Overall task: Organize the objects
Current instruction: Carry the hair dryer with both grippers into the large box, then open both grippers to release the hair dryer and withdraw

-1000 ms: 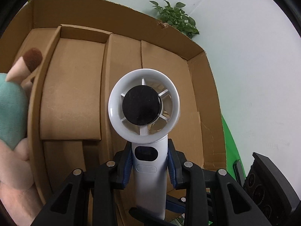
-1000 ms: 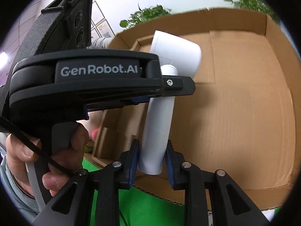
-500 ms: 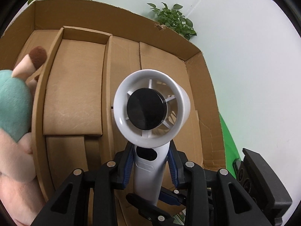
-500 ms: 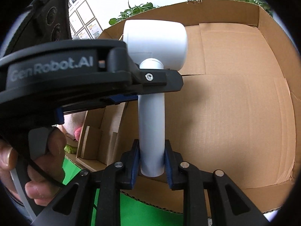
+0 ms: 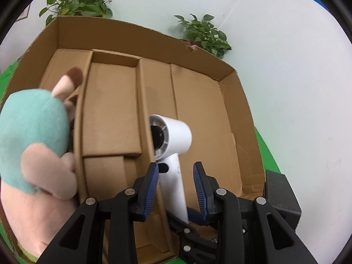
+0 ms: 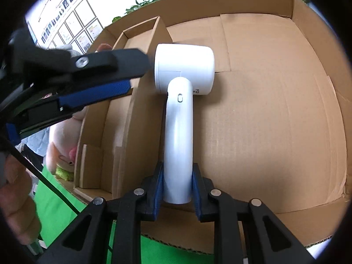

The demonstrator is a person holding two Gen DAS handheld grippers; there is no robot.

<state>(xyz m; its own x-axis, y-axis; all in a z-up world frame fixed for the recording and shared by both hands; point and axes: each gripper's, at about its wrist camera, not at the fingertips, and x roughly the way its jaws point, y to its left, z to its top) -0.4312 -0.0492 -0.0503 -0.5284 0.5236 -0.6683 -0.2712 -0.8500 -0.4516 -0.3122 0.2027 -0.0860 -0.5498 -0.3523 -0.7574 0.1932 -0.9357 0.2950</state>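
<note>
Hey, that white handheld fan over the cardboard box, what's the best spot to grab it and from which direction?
Probably grip the white fan on its straight round handle, near the bottom end, coming from below along the handle's axis. The handle is narrow and even enough to fit between the pads; the head is a wide drum. The right gripper holds it exactly so, while the left gripper stands open.

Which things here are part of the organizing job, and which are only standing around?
Part of the job:
- white handheld fan, gripped by the right claw
- left claw, open around the fan handle
- cardboard box with dividers
- plush toy in the box's left compartment

Only standing around:
- potted plants
- green table cover
- wall papers
</note>
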